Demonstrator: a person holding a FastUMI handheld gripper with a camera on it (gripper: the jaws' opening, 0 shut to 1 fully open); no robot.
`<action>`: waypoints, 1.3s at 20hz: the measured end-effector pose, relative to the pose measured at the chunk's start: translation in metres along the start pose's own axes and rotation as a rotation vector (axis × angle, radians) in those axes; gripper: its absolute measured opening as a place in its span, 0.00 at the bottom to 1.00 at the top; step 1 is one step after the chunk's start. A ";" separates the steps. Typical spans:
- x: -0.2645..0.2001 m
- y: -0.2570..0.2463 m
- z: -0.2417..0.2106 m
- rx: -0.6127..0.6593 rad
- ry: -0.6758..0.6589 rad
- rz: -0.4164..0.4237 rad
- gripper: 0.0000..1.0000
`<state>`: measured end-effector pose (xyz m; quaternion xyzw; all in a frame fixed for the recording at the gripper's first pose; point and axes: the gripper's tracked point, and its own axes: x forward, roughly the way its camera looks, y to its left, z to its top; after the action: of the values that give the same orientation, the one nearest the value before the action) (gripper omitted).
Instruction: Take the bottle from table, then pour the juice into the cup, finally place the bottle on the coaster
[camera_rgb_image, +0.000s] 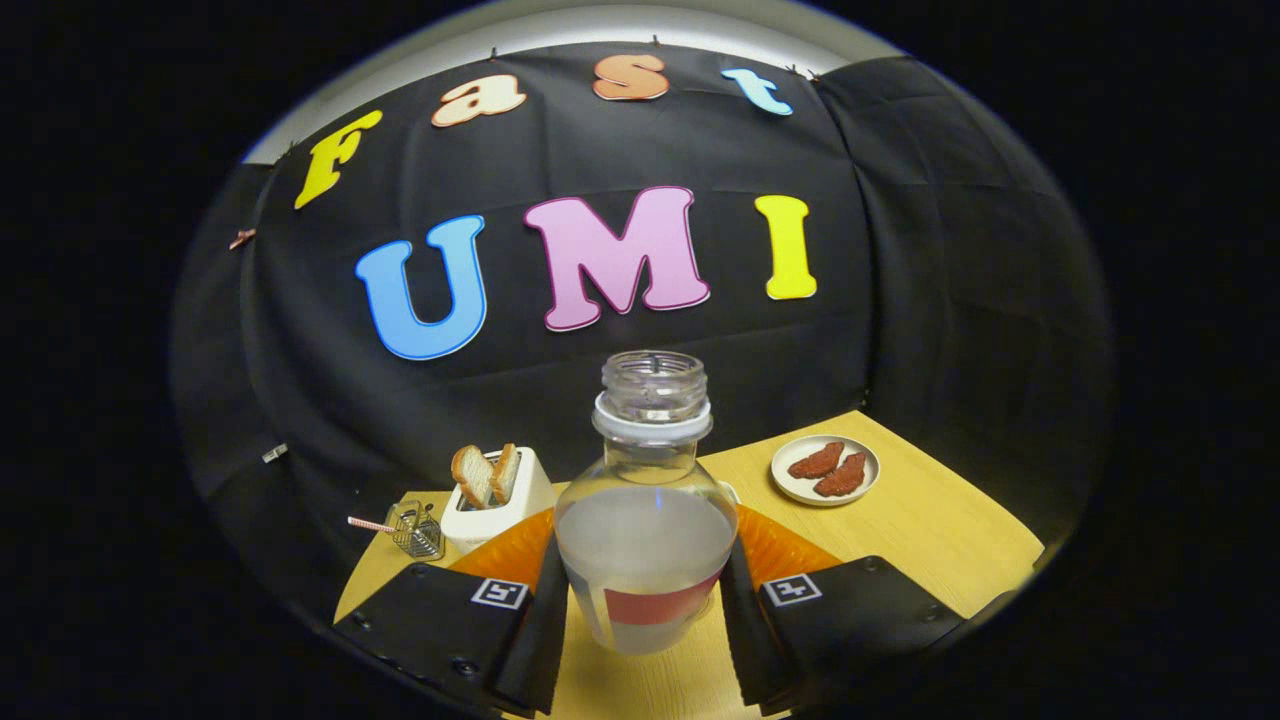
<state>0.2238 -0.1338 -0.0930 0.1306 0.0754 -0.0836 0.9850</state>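
A clear, uncapped bottle (645, 520) holding cloudy whitish juice and wearing a red label stands upright between my fingers. My gripper (645, 600) is shut on the bottle, both fingers pressing its lower body. Its base looks lifted a little above the wooden table (930, 540). Behind the bottle an orange ribbed coaster (505, 550) spreads out to both sides. A small white edge, possibly the cup (729, 490), peeks out just right of the bottle; the rest is hidden.
A white toaster (497, 495) with two bread slices stands behind the coaster on the left, a small wire basket (417, 530) beside it. A white plate (826, 469) with two brown sausages sits far right. The booth's black cloth wall closes the back.
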 end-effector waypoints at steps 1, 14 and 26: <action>0.008 0.006 -0.005 -0.021 -0.005 0.007 0.70; 0.093 -0.031 -0.075 -0.188 -0.135 -0.101 0.70; 0.138 -0.033 -0.140 -0.221 -0.023 -0.110 0.71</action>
<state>0.3341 -0.1471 -0.2585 0.0158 0.0796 -0.1299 0.9882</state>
